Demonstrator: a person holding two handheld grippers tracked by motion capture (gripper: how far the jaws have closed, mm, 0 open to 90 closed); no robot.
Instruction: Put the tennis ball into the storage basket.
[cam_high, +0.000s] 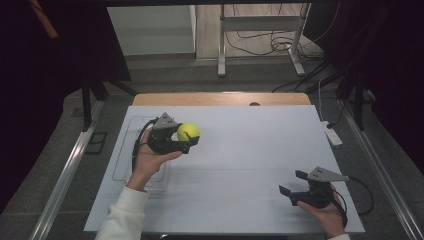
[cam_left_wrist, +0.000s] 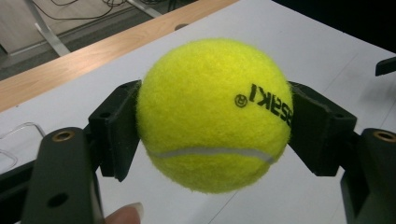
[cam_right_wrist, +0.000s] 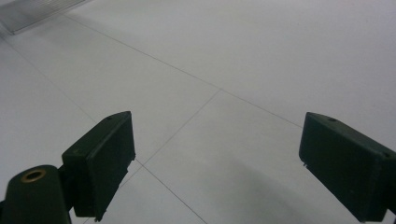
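Observation:
A yellow tennis ball (cam_high: 188, 131) is held above the white table top (cam_high: 240, 150) at its left. My left gripper (cam_high: 190, 139) is shut on it. In the left gripper view the ball (cam_left_wrist: 212, 114) sits between the two black pads (cam_left_wrist: 116, 135), which press on its sides, and its black lettering faces the camera. My right gripper (cam_high: 292, 185) stands open near the table's front right, a hand below it. The right gripper view has its two jaws wide apart over bare white surface, with nothing between the right gripper's fingertips (cam_right_wrist: 219, 163).
A clear flat tray (cam_high: 125, 150) lies on the table's left part, under the left hand. The wooden table edge (cam_high: 220, 98) runs along the back. A white power strip (cam_high: 332, 134) hangs off the right edge. Cables and metal stand legs (cam_high: 260, 45) lie on the floor beyond.

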